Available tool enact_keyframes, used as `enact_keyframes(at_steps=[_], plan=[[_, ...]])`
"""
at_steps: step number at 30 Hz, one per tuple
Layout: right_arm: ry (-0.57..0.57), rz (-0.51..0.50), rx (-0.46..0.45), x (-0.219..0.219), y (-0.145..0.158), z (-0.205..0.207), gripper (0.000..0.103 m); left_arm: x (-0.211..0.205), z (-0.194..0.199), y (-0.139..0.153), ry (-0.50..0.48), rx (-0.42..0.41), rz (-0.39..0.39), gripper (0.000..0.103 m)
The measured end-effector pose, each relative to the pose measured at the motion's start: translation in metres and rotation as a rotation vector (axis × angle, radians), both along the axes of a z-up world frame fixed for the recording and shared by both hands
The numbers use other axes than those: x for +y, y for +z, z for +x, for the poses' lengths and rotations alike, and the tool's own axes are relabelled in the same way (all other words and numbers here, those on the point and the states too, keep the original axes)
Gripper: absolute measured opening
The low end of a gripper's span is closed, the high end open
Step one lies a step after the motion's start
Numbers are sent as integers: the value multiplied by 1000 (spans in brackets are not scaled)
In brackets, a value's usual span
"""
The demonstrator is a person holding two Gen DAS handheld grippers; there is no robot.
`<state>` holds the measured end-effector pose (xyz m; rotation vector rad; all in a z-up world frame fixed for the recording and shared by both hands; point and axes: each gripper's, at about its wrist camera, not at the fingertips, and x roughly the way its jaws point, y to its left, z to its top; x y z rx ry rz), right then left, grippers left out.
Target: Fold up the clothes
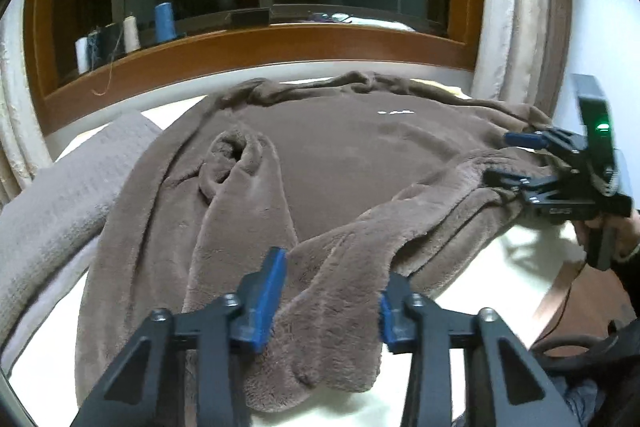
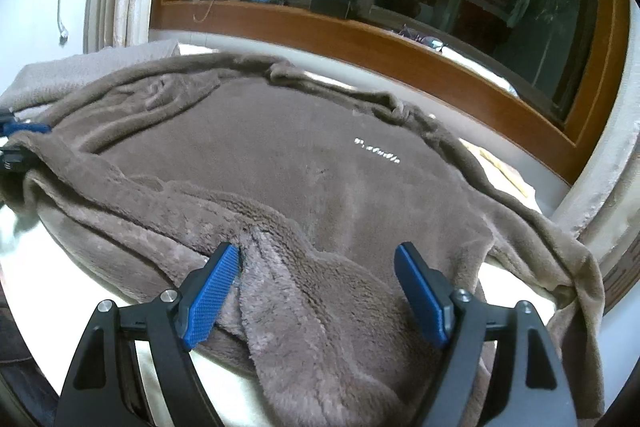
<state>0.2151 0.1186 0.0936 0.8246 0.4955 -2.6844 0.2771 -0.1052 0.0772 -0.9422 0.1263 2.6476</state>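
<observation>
We're working w/ a brown fleece garment (image 1: 320, 155), prob. a sweatshirt or robe top, lying spread over a pale worktop (image 1: 532, 259) just below a wood-framed window (image 1: 280, 39). Folding is looking barely started: the body is lying mostly flat w/ small white lettering (image 2: 378, 153) facing up, but edges are still bunching along the far side, one sleeve is lying rumpled across the middle w/ its cuff curling open, and no clean fold is showing yet. Most of the job is remaining, as far as we're judging.

We're gripping w/ the left tongs (image 1: 332, 303): blue pads are pressing on a thick hanging flap of fleece at the near edge, jaws partly closed around it. The right tongs (image 2: 316, 291) are standing wide open over the near-right part of the garment; fleece is lying between the pads but they aren't pinching it.

Fabric is looking plush, thick, short-piled, w/ soft rounded ridges, so folds are likely coming out bulky, not crisp. A grey waffle-knit cloth (image 1: 68, 179) is lying just left of the garment. Thread spools (image 1: 132, 35), conical, blue, cream, white, are standing on the sill, well apart from the work.
</observation>
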Motion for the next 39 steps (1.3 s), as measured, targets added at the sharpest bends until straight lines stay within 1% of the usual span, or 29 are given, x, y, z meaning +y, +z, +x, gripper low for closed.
enact_keyframes(at_steps=[2, 3, 6, 9, 12, 13, 15, 18, 19, 20, 24, 26, 28, 31, 34, 35, 38, 39], plan=[[-9, -23, 38, 4, 5, 8, 85, -8, 3, 7, 31, 21, 25, 33], [-17, -33, 55, 6, 8, 12, 86, -14, 5, 12, 48, 34, 43, 30], [-39, -55, 99, 11, 13, 23, 89, -27, 14, 29, 84, 83, 73, 30], [-10, -78, 124, 6, 16, 36, 92, -35, 22, 44, 95, 121, 93, 30], [50, -98, 150, -11, 17, 53, 97, -37, 26, 54, 88, 139, 108, 30], [74, -89, 167, -20, 17, 61, 99, -37, 28, 58, 87, 150, 110, 30], [113, -17, 203, -41, 13, 75, 102, -39, 32, 63, 81, 168, 118, 30], [76, 154, 287, -70, 1, 81, 102, -41, 39, 70, 71, 188, 123, 30], [54, 185, 276, -75, -4, 76, 102, -41, 39, 71, 66, 188, 115, 30], [32, 211, 265, -79, -9, 70, 102, -41, 41, 70, 59, 184, 107, 30], [-7, 182, 202, -68, -11, 54, 102, -35, 44, 58, 35, 147, 67, 30], [-24, 190, 196, -64, -10, 48, 102, -32, 41, 50, 21, 114, 68, 30], [-32, 205, 189, -62, -12, 46, 102, -27, 34, 38, 20, 64, 63, 30], [-41, 225, 183, -57, -14, 44, 102, -22, 24, 22, 43, 5, 51, 30], [-66, 231, 200, -51, -13, 51, 102, -21, 15, 8, 106, -22, -6, 31], [-85, 234, 207, -46, -13, 50, 102, -21, 12, 4, 121, -34, -22, 31], [-142, 240, 220, -29, -14, 50, 102, -23, 6, -5, 133, -72, -38, 31], [-162, 240, 219, -22, -14, 50, 102, -23, 5, -7, 144, -75, -51, 34]])
